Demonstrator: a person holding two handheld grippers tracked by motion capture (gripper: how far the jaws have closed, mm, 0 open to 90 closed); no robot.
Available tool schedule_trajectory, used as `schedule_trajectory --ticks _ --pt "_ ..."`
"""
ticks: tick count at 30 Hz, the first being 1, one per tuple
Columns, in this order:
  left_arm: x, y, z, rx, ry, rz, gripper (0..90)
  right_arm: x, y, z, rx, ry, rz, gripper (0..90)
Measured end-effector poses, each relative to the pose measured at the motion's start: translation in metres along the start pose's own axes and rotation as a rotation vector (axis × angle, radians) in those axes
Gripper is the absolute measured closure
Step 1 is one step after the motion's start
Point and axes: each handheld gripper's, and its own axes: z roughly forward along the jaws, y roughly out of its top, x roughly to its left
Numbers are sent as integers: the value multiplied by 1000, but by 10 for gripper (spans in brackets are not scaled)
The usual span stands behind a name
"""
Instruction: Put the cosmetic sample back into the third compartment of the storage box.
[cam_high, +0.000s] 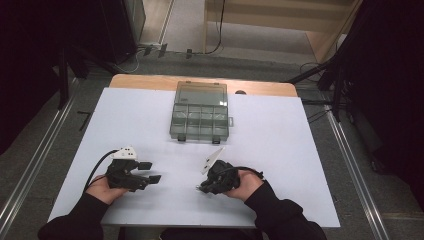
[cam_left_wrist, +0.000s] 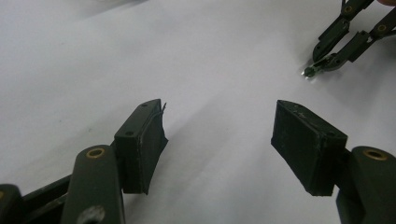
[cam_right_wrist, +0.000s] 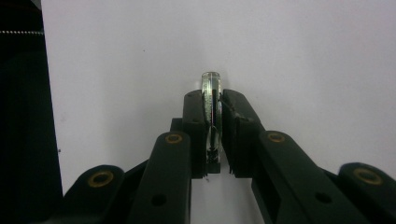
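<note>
1. The bench is covered by a plain white sheet, with a strip of bare wood showing along its far edge.
2. A clear plastic compartment box sits on the sheet at the far middle, its lid open and lying flat beyond it toward the wooden strip.
3. The room around the bench is dim: grey floor, dark stands and cables at the far left and right, and pale wooden panelling at the far side.
4. Metal rails run along the floor on both the left and right sides of the bench.
5. The left gripper rests near the person's edge on the left, held low over the sheet; its fingers stand wide apart with only white surface between them.
6. The right gripper is at the near middle-right, tipped down to the sheet.
7. Its fingers are nearly together, clamped on a small glassy ring-like piece that stands on edge between the pads, its rounded top poking out past the fingertips.
8. In the left gripper view, that piece shows as a small glint at the tip of the right gripper, touching the white sheet at the far right.
</note>
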Motion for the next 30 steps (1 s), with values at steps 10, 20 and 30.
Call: schedule_trajectory --ticks 10,20,30 --pt "-1 6 5 5 -14 18 338 -8 -7 -12 -49 -6 73 816" --pt "0 12 12 7 -41 33 338 -14 -13 -23 -107 -29 132 817" --pt "1 13 13 11 -51 33 338 -27 -14 -32 -139 -42 222 817"
